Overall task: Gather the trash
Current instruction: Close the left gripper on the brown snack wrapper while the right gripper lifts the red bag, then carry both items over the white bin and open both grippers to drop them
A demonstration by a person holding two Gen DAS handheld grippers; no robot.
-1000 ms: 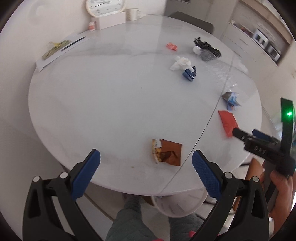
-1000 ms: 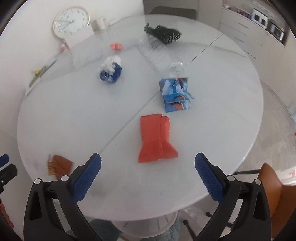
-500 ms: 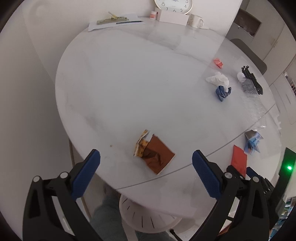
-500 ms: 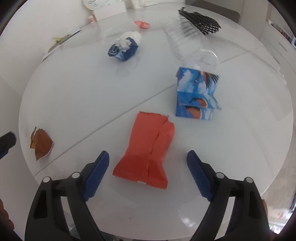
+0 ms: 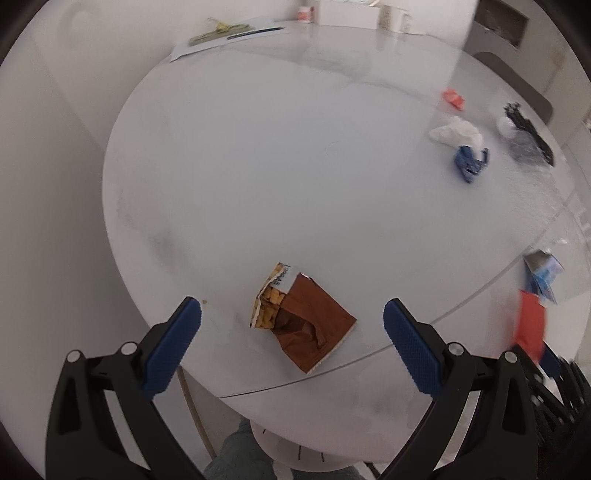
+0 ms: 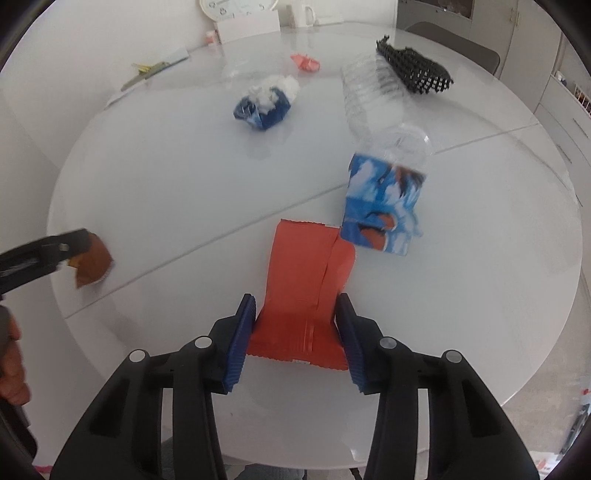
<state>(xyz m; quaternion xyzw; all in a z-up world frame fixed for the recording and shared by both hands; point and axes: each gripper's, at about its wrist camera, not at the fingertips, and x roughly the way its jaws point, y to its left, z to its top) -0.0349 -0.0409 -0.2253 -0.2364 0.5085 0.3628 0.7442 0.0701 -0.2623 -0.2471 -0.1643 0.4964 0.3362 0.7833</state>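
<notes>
A brown snack wrapper (image 5: 301,317) lies near the front edge of the round white table (image 5: 258,166). My left gripper (image 5: 291,325) is open, its jaws wide on either side of the wrapper, just above it. A red wrapper (image 6: 303,288) lies flat in the right wrist view. My right gripper (image 6: 295,325) has its jaws close on both sides of the wrapper's near end, touching its edges. The red wrapper also shows in the left wrist view (image 5: 530,325). The brown wrapper shows at the left of the right wrist view (image 6: 92,262).
A blue printed carton (image 6: 384,210), a clear plastic bottle (image 6: 376,99), a blue wrapper with white tissue (image 6: 266,103), a small red scrap (image 6: 304,61) and a black mesh piece (image 6: 413,70) lie on the table. Papers (image 5: 229,33), a clock and a mug stand at the far edge.
My right gripper has moved down to the red wrapper and its jaws have narrowed around the near end. My left gripper has come closer to the brown wrapper, still open.
</notes>
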